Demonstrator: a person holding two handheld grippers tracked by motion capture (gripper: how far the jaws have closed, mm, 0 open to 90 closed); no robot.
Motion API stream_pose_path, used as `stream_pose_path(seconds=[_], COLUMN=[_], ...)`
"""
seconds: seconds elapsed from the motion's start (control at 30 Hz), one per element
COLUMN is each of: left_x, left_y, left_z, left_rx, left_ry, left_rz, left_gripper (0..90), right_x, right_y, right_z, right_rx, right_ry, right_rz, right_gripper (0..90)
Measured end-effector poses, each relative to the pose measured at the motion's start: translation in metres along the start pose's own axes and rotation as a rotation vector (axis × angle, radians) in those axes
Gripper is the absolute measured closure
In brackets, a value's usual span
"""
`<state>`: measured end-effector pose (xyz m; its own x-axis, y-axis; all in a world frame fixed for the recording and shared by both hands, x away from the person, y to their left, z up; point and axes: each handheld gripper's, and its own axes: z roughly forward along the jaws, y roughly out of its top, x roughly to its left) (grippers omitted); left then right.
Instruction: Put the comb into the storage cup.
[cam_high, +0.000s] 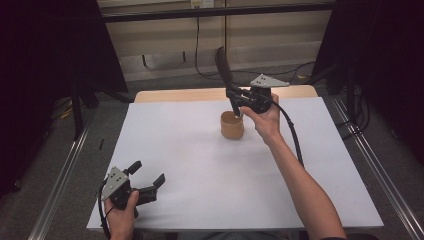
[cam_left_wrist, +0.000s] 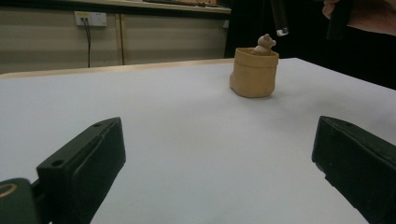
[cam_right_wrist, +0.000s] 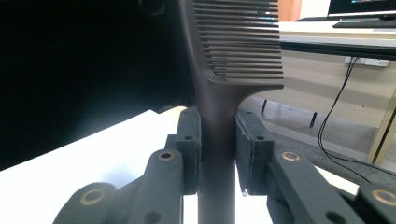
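Note:
A black comb (cam_high: 223, 67) stands upright with its teeth end up, and my right gripper (cam_high: 234, 96) is shut on its handle. In the right gripper view the comb (cam_right_wrist: 238, 42) rises between the closed jaws of the right gripper (cam_right_wrist: 217, 149). The handle tip (cam_left_wrist: 280, 18) hangs just above a tan cup-like pouch (cam_high: 232, 126) on the white table. A small tan bear figure (cam_left_wrist: 265, 44) peeks out of the pouch (cam_left_wrist: 253, 72). My left gripper (cam_high: 148, 174) rests open near the front left corner, jaws wide apart, with nothing between them (cam_left_wrist: 219, 163).
A white sheet (cam_high: 200, 170) covers the table, with a strip of bare wood (cam_high: 175, 95) along the far edge. Metal rails (cam_high: 65, 170) run along both sides. Cables (cam_high: 300, 70) lie on the floor behind the table.

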<state>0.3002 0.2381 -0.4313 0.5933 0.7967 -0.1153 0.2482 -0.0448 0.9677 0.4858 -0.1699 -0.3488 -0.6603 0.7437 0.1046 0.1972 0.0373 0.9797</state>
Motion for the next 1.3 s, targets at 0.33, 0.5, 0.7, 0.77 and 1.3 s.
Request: stream_pose_path(seconds=[0.33,0.5,0.7,0.77,1.3], left_x=[0.0,0.001,0.0,0.0,0.0], left_y=[0.0,0.0,0.0,0.0,0.0], left_z=[0.0,0.0,0.0,0.0,0.0], left_rx=[-0.001,0.007,0.002,0.001,0.008], left_ry=[0.0,-0.004,-0.002,-0.002,-0.007], left_rz=[0.0,0.001,0.0,-0.001,0.005], left_gripper=[2.9,2.8,2.8,2.8,2.8], right_x=[-0.001,-0.003,-0.007,-0.006,-0.004], right_y=[-0.01,-0.011,-0.017,-0.018,-0.029], right_z=[0.013,0.015,0.019,0.02,0.023], right_rx=[0.011,0.006,0.025,0.03,0.068], right_ry=[-0.005,-0.015,-0.023,-0.023,-0.022], right_rz=[0.008,0.018,0.01,0.009,-0.032], right_gripper=[72.7,72.8,72.7,72.7,72.7])
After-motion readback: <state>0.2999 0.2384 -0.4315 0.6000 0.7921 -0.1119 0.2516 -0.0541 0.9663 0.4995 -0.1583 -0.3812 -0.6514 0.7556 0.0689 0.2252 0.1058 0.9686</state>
